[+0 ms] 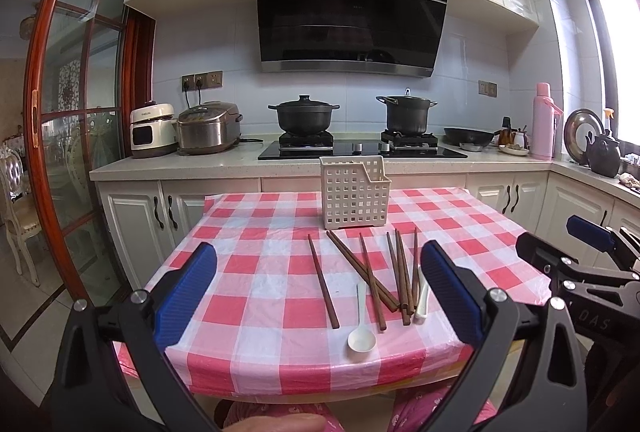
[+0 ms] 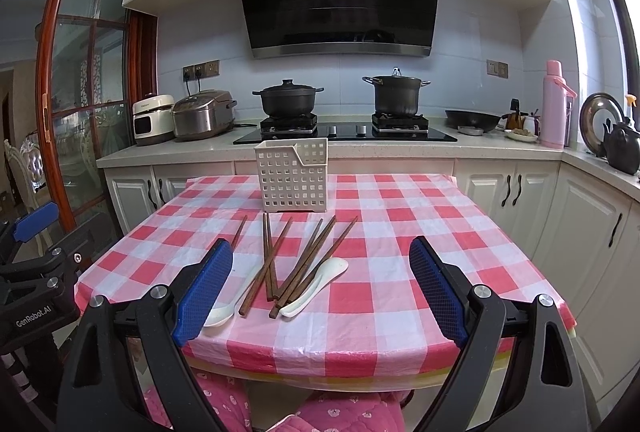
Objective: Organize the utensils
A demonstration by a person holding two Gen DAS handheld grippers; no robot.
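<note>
Both claws, left claw [image 1: 320,296] and right claw [image 2: 322,292], hang wide open and empty off the bench's [image 2: 400,312] near edge. The chopsticks [image 2: 296,264] lie loosely crossed near that edge, two white spoons [image 2: 316,286] among them. The perforated holder [image 2: 292,177] stands upright toward the far edge, probably awaiting them all.

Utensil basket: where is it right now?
The white utensil basket stands upright at the table's far edge, just beyond the chopsticks, left of centre in the right wrist view.
</note>
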